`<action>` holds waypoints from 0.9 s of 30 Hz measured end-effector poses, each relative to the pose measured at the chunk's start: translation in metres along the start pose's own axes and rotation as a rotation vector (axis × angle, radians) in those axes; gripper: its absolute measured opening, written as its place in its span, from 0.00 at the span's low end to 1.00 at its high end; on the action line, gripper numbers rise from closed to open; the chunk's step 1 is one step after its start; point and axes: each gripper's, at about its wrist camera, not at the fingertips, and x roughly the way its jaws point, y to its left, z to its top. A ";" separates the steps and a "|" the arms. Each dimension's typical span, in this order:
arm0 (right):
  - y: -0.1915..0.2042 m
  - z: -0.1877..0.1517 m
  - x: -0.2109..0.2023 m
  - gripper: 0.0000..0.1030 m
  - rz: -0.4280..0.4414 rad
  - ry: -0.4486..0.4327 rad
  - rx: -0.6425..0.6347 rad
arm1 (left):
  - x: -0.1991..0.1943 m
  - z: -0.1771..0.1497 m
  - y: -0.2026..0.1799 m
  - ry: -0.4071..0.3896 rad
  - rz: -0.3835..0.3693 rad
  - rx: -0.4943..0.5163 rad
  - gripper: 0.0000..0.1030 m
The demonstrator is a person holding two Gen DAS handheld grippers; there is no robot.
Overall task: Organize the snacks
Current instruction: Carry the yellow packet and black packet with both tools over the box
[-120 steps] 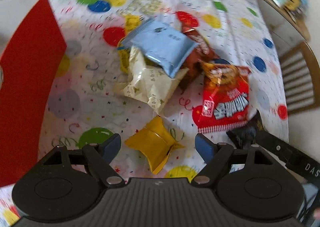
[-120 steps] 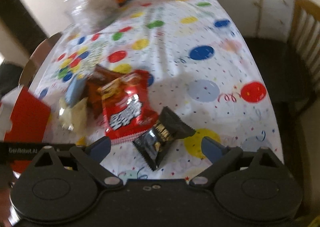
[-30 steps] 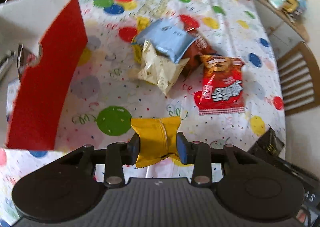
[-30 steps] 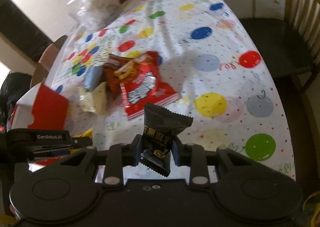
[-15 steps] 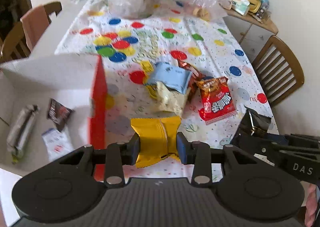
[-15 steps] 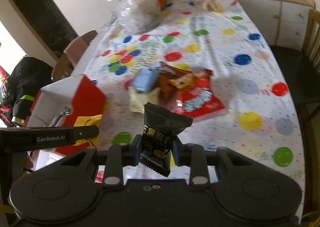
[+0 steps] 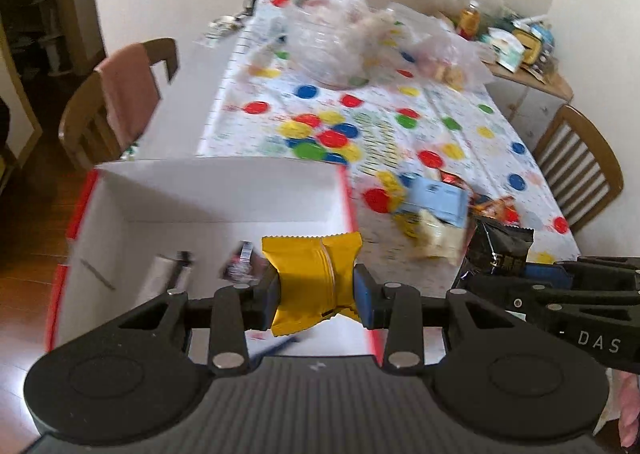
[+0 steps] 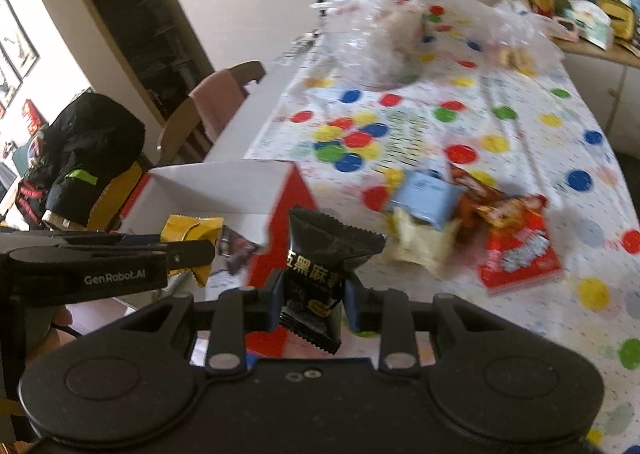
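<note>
The table (image 7: pixel 460 126) is long and covered with a smooth white cloth printed with coloured dots. At its near left corner stands the box (image 7: pixel 224 190), a large open carton with matte white inner walls and red outer faces. Inside the box lie a few small wrapped snacks, blurred.

Right of the box, on the cloth, sits a loose heap of snack bags (image 8: pixel 436 214): a pale blue pouch over a crinkled cream one, a brown packet and a glossy red bag at its right end.

The left gripper (image 7: pixel 316 286) is clamped narrowly on the yellow packet (image 7: pixel 312 274), a shiny foil pillow with serrated ends, pinched at its waist above the box's open interior. The right gripper (image 8: pixel 312 294) is closed on the black packet (image 8: pixel 320 274), a glossy crimped wrapper with gold lettering, held just right of the box's red side wall.
</note>
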 end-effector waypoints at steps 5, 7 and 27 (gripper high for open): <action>0.037 0.011 0.025 0.28 0.010 0.010 -0.038 | -0.001 0.001 0.042 -0.004 0.035 -0.018 0.36; 0.050 0.016 0.037 0.28 0.011 0.019 -0.054 | 0.001 0.001 0.058 -0.001 0.052 -0.026 0.36; 0.124 0.007 0.153 0.28 0.043 0.233 -0.165 | 0.065 -0.016 0.143 0.150 0.145 -0.047 0.36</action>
